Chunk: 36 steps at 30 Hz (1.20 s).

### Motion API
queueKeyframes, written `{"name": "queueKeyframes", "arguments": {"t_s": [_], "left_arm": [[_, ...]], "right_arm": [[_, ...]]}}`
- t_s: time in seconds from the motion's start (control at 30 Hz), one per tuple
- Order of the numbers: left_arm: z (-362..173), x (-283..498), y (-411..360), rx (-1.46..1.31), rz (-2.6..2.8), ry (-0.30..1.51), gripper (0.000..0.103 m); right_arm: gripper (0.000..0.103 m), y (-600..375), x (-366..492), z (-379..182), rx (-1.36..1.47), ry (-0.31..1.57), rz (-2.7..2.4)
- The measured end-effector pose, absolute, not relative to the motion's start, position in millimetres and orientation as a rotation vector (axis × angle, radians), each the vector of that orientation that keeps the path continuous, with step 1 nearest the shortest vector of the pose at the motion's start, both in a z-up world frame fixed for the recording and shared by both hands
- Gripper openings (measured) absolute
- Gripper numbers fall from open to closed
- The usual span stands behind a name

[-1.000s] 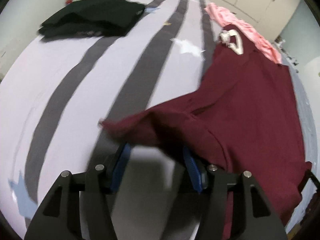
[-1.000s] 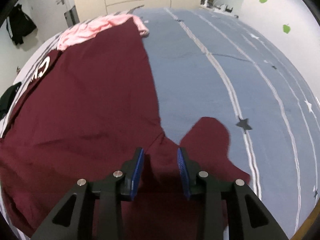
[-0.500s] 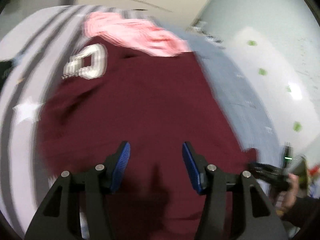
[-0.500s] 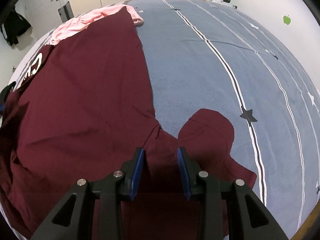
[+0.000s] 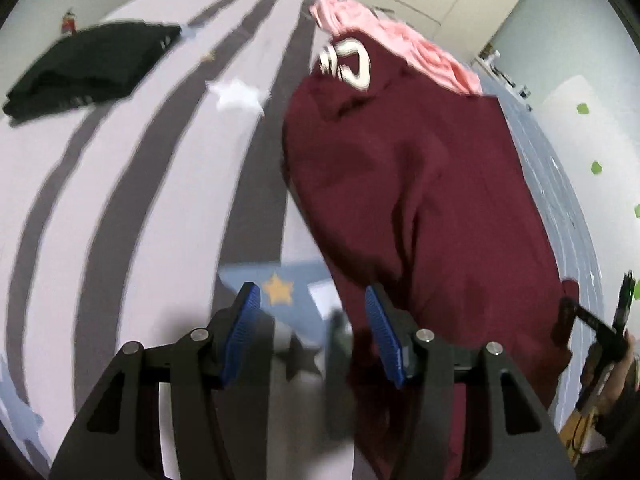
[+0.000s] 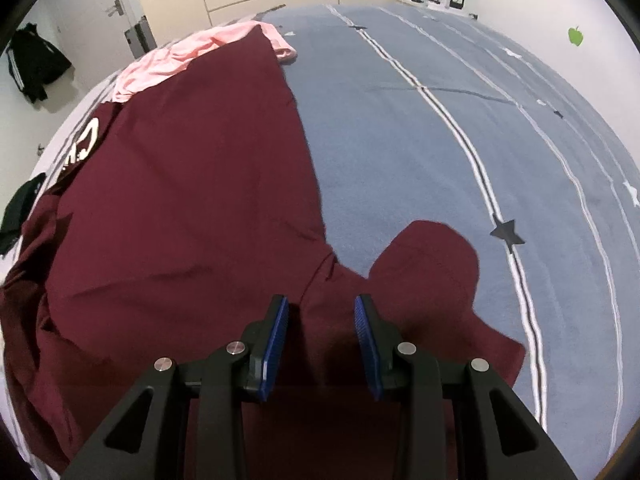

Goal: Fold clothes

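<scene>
Left wrist view: the left gripper (image 5: 310, 312) hangs over the bed cover (image 5: 120, 184) with its blue pads spread and nothing between them; under the gap lies a blue patch with a yellow star (image 5: 280, 289). Just right of those pads begins the maroon shirt (image 5: 420, 208), which lies spread along the cover toward the far end. Its white lettering (image 5: 352, 64) sits near its far left corner. Beyond the shirt's far edge, touching it, is a crumpled pink garment (image 5: 400, 44). Well left of the shirt, a folded black garment (image 5: 92, 64) rests on the grey stripes.

From the right wrist view, the right gripper (image 6: 322, 328) hovers over the shirt's (image 6: 180, 200) near edge, pads apart; whether they touch the cloth cannot be told. Right of the shirt the blue cover (image 6: 400, 120) lies bare, crossed by white lines and a dark star (image 6: 507, 232).
</scene>
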<state>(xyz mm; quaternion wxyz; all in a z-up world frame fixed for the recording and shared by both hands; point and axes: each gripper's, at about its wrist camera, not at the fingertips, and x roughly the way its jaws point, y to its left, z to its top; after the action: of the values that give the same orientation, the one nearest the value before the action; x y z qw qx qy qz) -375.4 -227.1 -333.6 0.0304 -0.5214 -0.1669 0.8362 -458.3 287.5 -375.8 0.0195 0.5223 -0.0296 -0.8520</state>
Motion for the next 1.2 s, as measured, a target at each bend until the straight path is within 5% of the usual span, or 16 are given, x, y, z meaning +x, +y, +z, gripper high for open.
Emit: {"name": "queueKeyframes", "arguments": {"t_s": [0.27,0.3,0.37,0.47,0.77,1.0,1.2], "left_arm": [[-354.9,-368.0,-194.7,-1.633,2.441,-0.593,0.051],[-355.5,-364.6,-191.1,-1.634,2.434,-0.576,0.047],[-351.4,-360.8,-184.4,-1.621,2.448,-0.504,0.01],[-334.9,-352.5,-184.1,-1.59,2.548,-0.393,0.006],[-262.2,-258.1,-277.0,-1.549,2.89,-0.525,0.006],[-323.1,-197.6,-305.3,-1.876,2.78,-0.644,0.006],[-329.0,-178.2,-305.3,-1.9,2.826,-0.714,0.017]], "right_arm": [[0.032,286.9,-454.9,-381.3,1.63,-0.079,-2.627],[0.032,286.4,-454.5,-381.2,1.631,-0.079,-2.627],[0.032,285.7,-453.9,-380.7,1.63,-0.079,-2.627],[0.032,287.1,-451.5,-378.7,1.624,-0.075,-2.628],[0.032,283.9,-438.2,-374.2,1.63,-0.049,-2.629],[0.032,269.5,-419.6,-376.7,1.663,-0.014,-2.588],[0.032,271.3,-400.9,-379.4,1.701,-0.017,-2.586]]}}
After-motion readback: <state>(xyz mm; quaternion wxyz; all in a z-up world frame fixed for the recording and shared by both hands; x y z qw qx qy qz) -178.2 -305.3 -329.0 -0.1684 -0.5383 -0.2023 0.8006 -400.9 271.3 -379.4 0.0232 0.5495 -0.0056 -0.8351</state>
